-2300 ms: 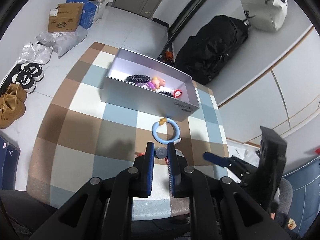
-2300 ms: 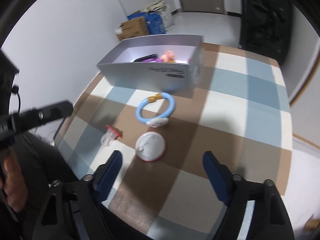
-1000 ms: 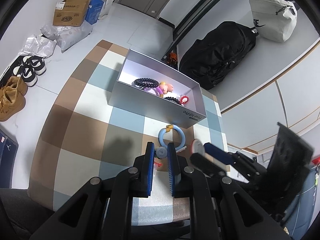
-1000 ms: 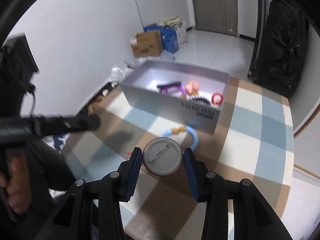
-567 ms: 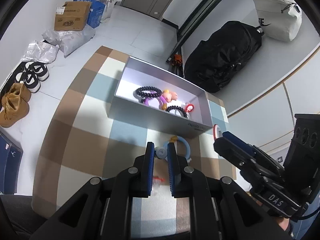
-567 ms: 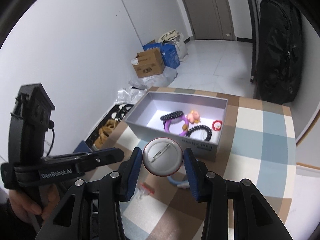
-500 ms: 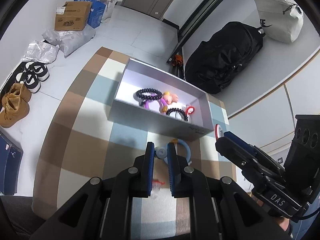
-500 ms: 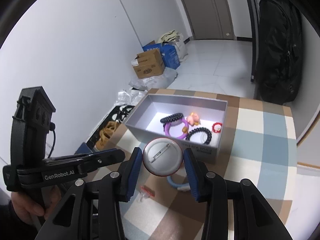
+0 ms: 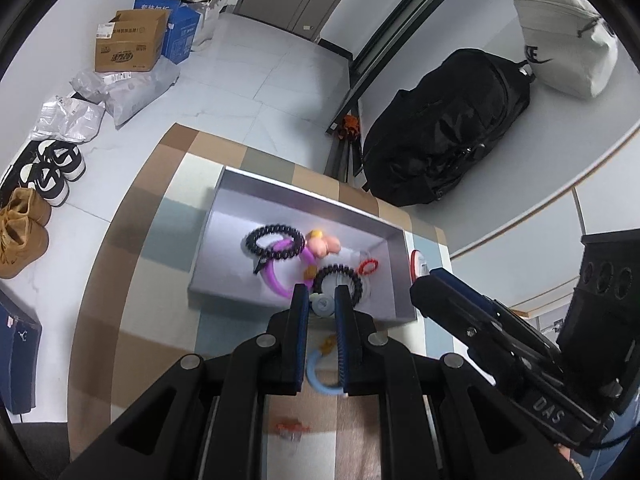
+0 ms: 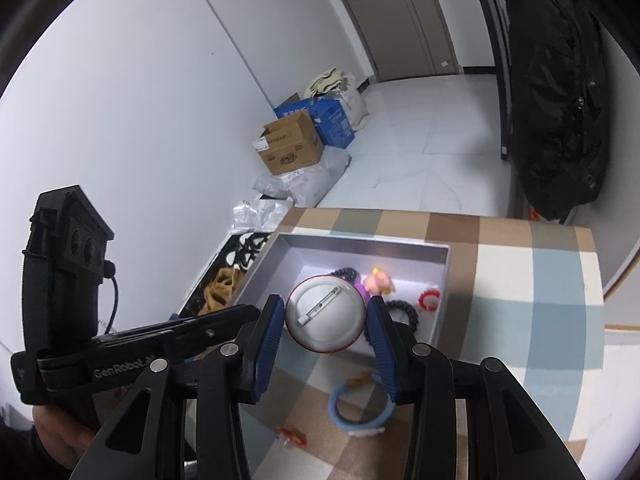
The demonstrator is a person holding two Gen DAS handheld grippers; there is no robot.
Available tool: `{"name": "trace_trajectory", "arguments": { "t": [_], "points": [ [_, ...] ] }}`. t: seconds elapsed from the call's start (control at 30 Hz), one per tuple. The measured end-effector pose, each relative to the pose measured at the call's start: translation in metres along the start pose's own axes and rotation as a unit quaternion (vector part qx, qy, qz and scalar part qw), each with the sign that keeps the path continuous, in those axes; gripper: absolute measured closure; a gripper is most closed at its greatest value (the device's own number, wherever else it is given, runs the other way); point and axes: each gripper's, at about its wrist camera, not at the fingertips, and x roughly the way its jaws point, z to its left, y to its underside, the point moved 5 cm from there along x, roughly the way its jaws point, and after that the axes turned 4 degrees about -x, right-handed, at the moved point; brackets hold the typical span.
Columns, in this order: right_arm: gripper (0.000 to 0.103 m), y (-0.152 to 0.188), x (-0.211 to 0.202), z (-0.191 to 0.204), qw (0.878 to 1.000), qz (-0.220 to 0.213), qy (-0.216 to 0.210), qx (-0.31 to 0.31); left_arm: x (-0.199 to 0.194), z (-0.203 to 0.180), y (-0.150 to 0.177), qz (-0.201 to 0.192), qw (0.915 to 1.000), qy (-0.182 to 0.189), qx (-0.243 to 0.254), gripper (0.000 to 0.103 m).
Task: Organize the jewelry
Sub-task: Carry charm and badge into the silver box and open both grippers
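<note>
A grey open box (image 9: 236,184) stands on the checked table and holds black bead bracelets (image 9: 276,242), a purple bangle (image 9: 276,280), a pink charm (image 9: 323,245) and a small red ring (image 9: 368,267). My left gripper (image 9: 322,304) is shut on a small blue-grey round piece (image 9: 323,305), held over the box's near wall. My right gripper (image 10: 325,316) is shut on a round pin badge (image 10: 325,312), back side up, above the box (image 10: 360,242); the right gripper also shows in the left wrist view (image 9: 420,276). A blue ring (image 10: 360,408) and a small red clip (image 10: 291,434) lie on the table.
The table edge drops to a tiled floor with cardboard boxes (image 9: 128,46), plastic bags and shoes (image 9: 24,224) on the left. A black bag (image 9: 448,136) stands behind the table at the right.
Both grippers have moved forward toward the box, each with its item. The box now lies directly under the fingertips; the blue ring and red clip have dropped behind them.
</note>
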Motion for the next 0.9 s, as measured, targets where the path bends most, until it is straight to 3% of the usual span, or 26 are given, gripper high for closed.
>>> {"name": "trace_trajectory", "arguments": {
  "t": [0.27, 0.53, 0.9],
  "points": [
    [0.061, -0.019, 0.012, -0.011, 1.0, -0.003, 0.003, 0.012, 0.02, -0.003, -0.021, 0.007, 0.9999, 0.009, -0.001, 0.095],
    [0.061, -0.019, 0.031, -0.038, 0.999, 0.019, 0.011, 0.049, 0.038, -0.003, -0.026, 0.017, 0.9995, 0.024, 0.012, 0.095],
    [0.061, -0.016, 0.042, -0.041, 0.998, 0.036, 0.006, 0.05, 0.049, -0.003, -0.032, 0.028, 0.9994, 0.019, 0.011, 0.095]
  ]
}}
